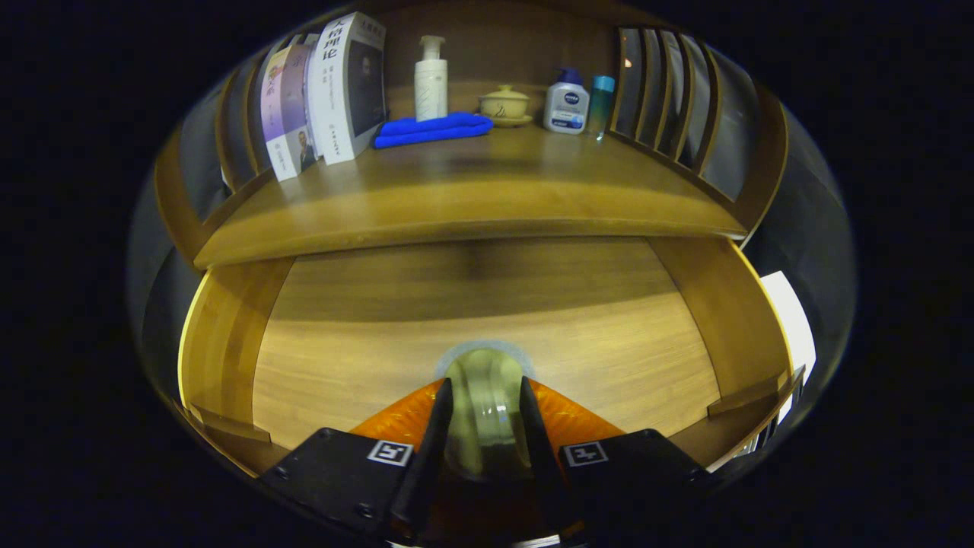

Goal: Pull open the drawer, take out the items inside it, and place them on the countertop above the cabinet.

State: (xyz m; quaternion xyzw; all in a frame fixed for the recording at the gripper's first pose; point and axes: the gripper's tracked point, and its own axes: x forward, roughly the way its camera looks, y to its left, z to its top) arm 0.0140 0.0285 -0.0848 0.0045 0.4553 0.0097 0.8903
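Drawer (487,335): pulled open below the countertop, its wooden floor bare apart from one item.
Item: a clear roll of tape (485,403), standing on edge, sits between the fingers, over the near part of the drawer floor; whether it rests on the floor or is already raised I cannot tell.
Gripper (485,415): both fingers press the roll's flat sides, clamped on it.
Countertop (456,190): above the drawer, front half free; books (327,91), a blue cloth (432,129), a pump bottle (431,78), a lidded cup (504,103) and two more bottles (576,103) stand at the back.
Step in hand: likely lifting the tape out.
How to do it well: keep the squeeze steady, raise straight up and draw back until clear of the countertop's front lip, then move forward and set it on the free wood ahead of the cloth.
Risk: the smooth roll could slip or pivot between the fingers.
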